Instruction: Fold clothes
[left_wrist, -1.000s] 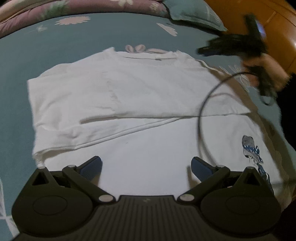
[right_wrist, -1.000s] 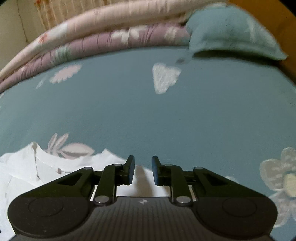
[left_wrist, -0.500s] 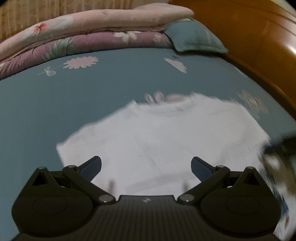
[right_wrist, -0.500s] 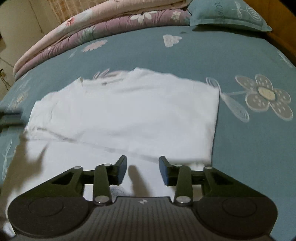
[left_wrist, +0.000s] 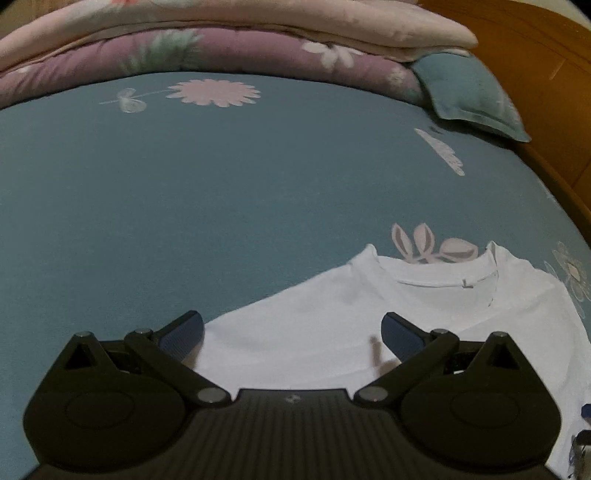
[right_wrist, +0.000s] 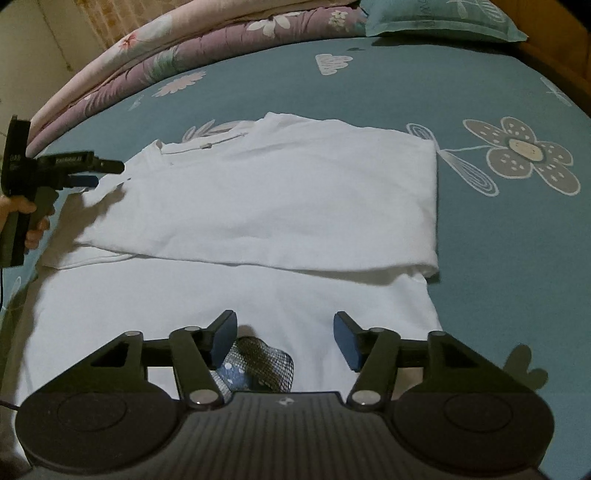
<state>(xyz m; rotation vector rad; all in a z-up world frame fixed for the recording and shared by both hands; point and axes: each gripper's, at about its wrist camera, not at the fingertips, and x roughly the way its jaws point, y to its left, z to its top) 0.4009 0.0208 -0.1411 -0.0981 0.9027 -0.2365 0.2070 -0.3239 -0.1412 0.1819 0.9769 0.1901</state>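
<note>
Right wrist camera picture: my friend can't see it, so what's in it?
A white T-shirt lies partly folded on a teal flowered bedsheet. The right hand-held gripper is open above its lower part, near a blue printed design. The left hand-held gripper is at the shirt's left edge.

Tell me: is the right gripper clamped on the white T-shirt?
No, the right gripper hangs open above the white T-shirt, its fingers apart and gripping no fabric.

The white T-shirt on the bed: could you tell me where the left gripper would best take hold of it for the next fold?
Probably at the shoulder corner beside the collar of the white T-shirt, coming in low from the shirt's left edge. The left gripper is open and already there, and the layered edge offers a thin lip to pinch. The right gripper is open near the hem.
</note>
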